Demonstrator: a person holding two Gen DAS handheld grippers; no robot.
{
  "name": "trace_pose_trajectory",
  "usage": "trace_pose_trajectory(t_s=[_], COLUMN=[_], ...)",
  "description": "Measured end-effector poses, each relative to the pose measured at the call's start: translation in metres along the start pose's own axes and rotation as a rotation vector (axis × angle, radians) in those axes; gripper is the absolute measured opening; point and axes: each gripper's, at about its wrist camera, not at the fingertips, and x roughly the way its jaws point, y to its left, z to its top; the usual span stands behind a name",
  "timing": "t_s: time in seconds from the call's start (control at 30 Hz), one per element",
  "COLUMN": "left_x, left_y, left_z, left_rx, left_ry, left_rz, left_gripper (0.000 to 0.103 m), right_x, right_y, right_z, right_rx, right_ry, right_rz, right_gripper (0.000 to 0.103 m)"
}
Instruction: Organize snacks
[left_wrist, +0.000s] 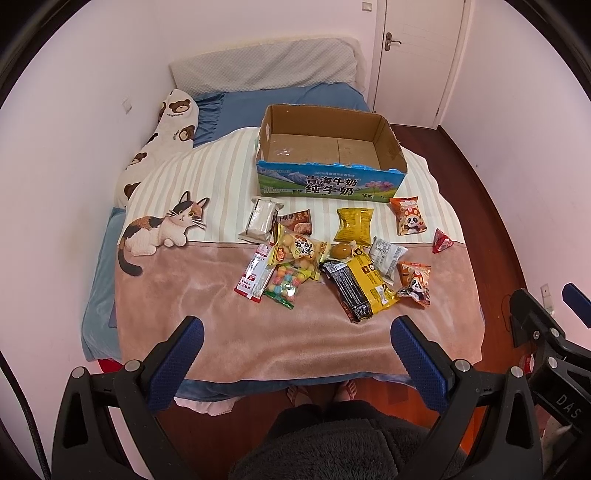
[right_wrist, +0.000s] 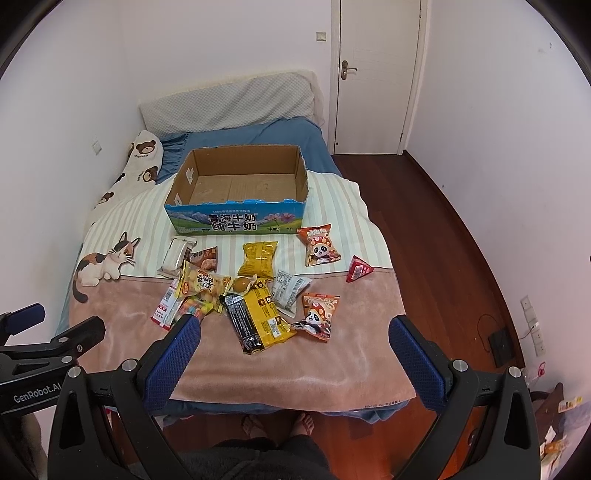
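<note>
An empty cardboard box (left_wrist: 391, 146) (right_wrist: 301, 177) with a blue printed front stands on the bed's striped blanket. Several snack packets lie scattered in front of it: a large yellow-and-black bag (left_wrist: 364, 286) (right_wrist: 258, 317), two orange panda packs (left_wrist: 408, 216) (right_wrist: 319, 245), a red triangular pack (left_wrist: 443, 240) (right_wrist: 358, 268), a candy bag (left_wrist: 286, 284), a silver packet (left_wrist: 260, 219) (right_wrist: 175, 256). My left gripper (left_wrist: 297, 332) hangs open above the blanket's near edge, holding nothing. My right gripper (right_wrist: 295, 332) is open too, short of the packets.
The bed (left_wrist: 99, 273) fills the room's left, against the wall, with a grey pillow (left_wrist: 266, 66) and a bear-print bolster (left_wrist: 162, 136) at its head. Wooden floor (right_wrist: 443, 229) runs along the right to a white door (right_wrist: 376, 74). The person's feet (right_wrist: 277, 424) stand at the bed's foot.
</note>
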Motion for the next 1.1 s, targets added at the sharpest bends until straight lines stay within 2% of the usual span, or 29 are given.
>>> trace_pose_trajectory(t_s=[0.47, 0.67, 0.87, 1.1], left_x=[-0.001, 0.025, 0.093, 0.192], left_y=[-0.003, 0.008, 0.026, 0.019], left_z=[0.003, 0.015, 0.028, 0.031], left_rx=[0.008, 0.01, -0.033, -0.126], left_ry=[-0.002, 0.022, 0.141, 0.376], left_rz=[0.0, -0.001, -0.041, -0.135], left_gripper=[0.103, 0.103, 0.103, 0.103], right_x=[0.001, 0.02, 0.064, 0.15], right_y=[-0.002, -0.001, -0.008, -0.042], right_z=[0.0, 0.004, 0.008, 0.002], right_rx=[0.011, 0.051, 0.118, 0.203], right_ry=[0.002, 0.035, 0.114, 0.268], right_rz=[0.001, -0.014, -0.024, -0.052], right_gripper=[0.103, 0.103, 0.103, 0.103])
